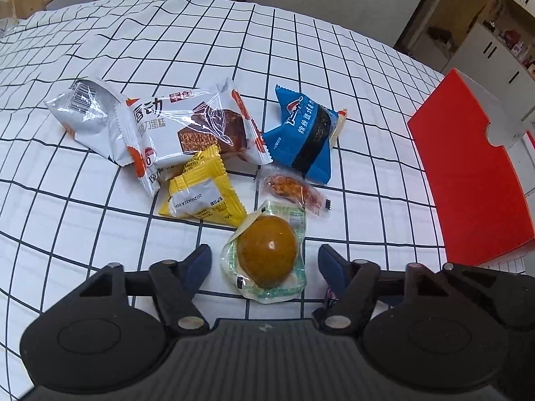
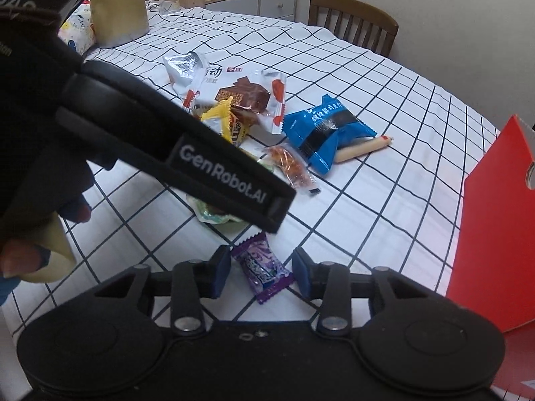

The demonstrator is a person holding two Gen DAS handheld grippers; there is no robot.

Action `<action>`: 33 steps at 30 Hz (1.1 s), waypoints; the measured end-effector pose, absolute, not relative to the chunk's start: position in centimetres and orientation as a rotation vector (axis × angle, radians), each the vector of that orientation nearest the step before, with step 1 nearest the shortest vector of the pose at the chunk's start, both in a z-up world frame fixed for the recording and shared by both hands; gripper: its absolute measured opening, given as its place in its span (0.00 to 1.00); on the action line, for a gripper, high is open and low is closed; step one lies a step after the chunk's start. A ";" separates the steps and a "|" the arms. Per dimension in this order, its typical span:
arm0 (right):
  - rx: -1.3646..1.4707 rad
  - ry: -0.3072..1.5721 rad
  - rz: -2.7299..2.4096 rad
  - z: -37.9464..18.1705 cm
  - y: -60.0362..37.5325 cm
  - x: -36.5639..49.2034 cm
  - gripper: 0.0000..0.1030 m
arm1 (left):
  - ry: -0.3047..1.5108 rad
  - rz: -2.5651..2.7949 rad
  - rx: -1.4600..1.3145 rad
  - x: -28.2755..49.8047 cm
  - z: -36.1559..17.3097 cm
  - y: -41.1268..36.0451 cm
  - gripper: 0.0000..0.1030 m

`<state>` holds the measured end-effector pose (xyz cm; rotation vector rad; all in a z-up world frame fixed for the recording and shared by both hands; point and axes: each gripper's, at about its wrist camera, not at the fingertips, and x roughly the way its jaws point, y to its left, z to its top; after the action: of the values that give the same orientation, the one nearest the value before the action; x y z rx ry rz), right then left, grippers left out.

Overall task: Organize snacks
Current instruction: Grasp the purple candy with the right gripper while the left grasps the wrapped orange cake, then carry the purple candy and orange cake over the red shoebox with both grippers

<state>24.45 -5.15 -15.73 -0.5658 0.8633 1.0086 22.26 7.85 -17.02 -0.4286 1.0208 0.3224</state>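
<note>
A pile of snacks lies on the checked tablecloth (image 1: 100, 220). My left gripper (image 1: 264, 264) is open, its fingers either side of a wrapped brown egg (image 1: 267, 250). Beyond it lie a yellow packet (image 1: 204, 197), a chocolate cake packet (image 1: 187, 127), a blue packet (image 1: 302, 133) and a small red snack (image 1: 294, 190). My right gripper (image 2: 261, 272) is open around a purple candy (image 2: 262, 267) lying on the cloth. The left gripper's body (image 2: 187, 157) crosses the right wrist view and hides most of the egg. A sausage stick (image 2: 364, 148) lies under the blue packet (image 2: 326, 130).
A red box (image 1: 474, 180) stands at the right; it also shows in the right wrist view (image 2: 495, 240). A wooden chair (image 2: 352, 20) stands at the far side. A gold bag (image 2: 118, 13), glass and cabinet are at the back left.
</note>
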 end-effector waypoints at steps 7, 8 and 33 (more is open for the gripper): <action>-0.573 0.869 0.966 -15.5 -5.6 24.1 0.25 | 1.025 0.319 -0.423 22.4 -17.1 7.9 0.51; -0.572 0.870 0.958 -15.5 -5.7 24.0 0.24 | 1.025 0.320 -0.427 22.3 -17.0 8.0 0.51; -0.393 0.870 0.801 -11.8 -12.6 23.9 0.18 | 1.033 0.328 -0.448 18.5 -14.9 5.4 0.46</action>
<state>23.89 -12.55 -11.85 -0.3929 0.8701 0.8008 18.47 5.42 -14.95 -0.4481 1.0326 0.3278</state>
